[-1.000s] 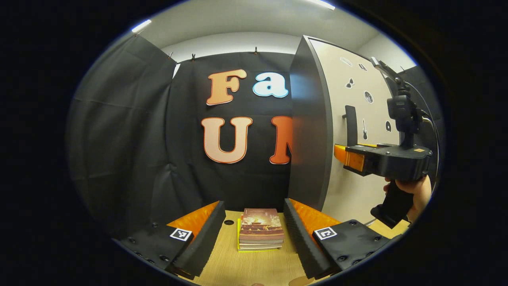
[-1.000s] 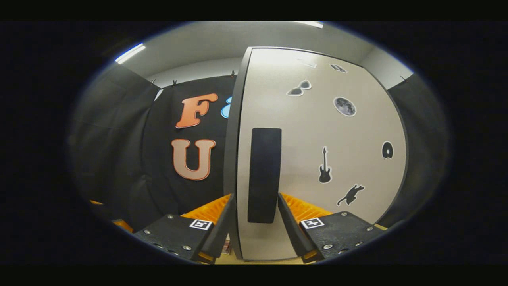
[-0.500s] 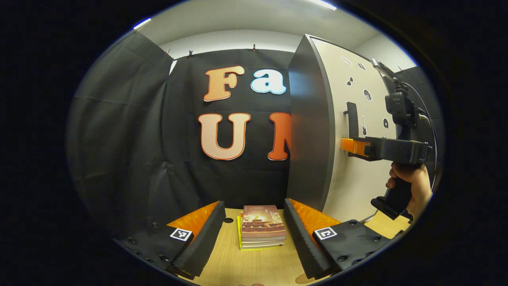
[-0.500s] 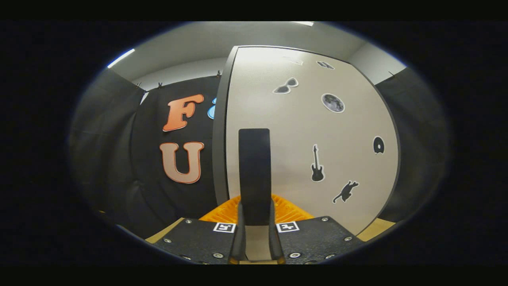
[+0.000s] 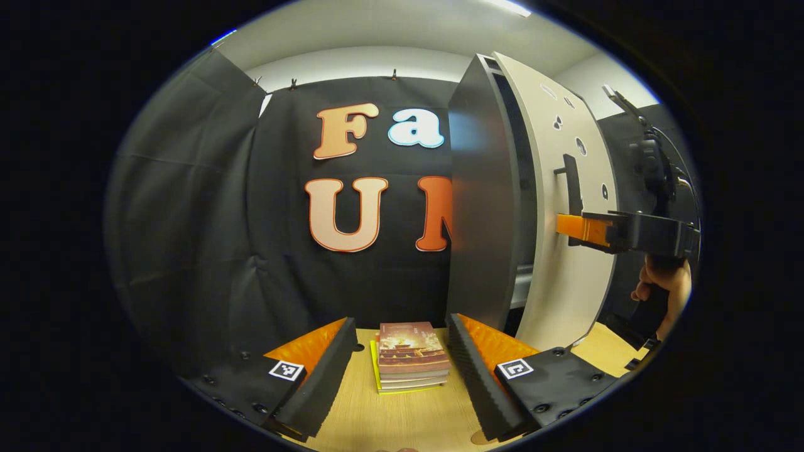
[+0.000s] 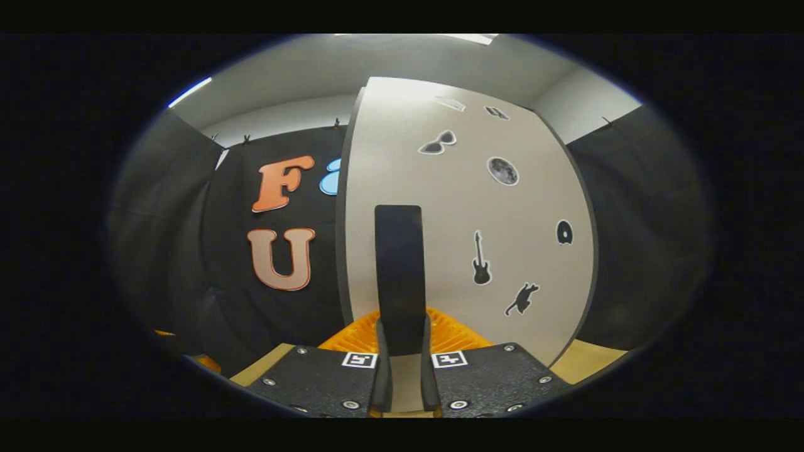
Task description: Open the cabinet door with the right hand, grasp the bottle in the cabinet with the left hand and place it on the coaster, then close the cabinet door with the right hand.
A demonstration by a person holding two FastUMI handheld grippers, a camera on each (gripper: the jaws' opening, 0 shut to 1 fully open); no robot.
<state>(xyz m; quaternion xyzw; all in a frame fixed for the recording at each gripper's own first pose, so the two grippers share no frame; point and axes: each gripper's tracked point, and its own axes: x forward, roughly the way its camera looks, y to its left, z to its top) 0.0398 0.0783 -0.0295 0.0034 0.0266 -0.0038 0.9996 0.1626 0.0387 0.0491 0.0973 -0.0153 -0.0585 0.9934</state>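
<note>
The grey cabinet [image 5: 480,201] stands at the right of the left gripper view. Its pale door [image 5: 575,263] with small stickers is swung a little way out, leaving a dark gap at the cabinet's front edge. My right gripper [image 6: 400,342] is shut on the door's black upright handle [image 6: 398,263]; from the left gripper view, that gripper [image 5: 581,227] is held by a hand [image 5: 666,285] at the far right. My left gripper [image 5: 399,364] hangs open low over the wooden table [image 5: 408,420]. The inside of the cabinet is hidden.
A small stack of books [image 5: 411,355] lies on the table between my left gripper's open fingers, farther back. The black cloth wall closes the booth behind and to the left. A round brown edge [image 5: 480,437] peeks out at the table's near right.
My right gripper closed on the door handle and has pulled the door partly away from the cabinet. The left gripper stayed almost still over the table.
</note>
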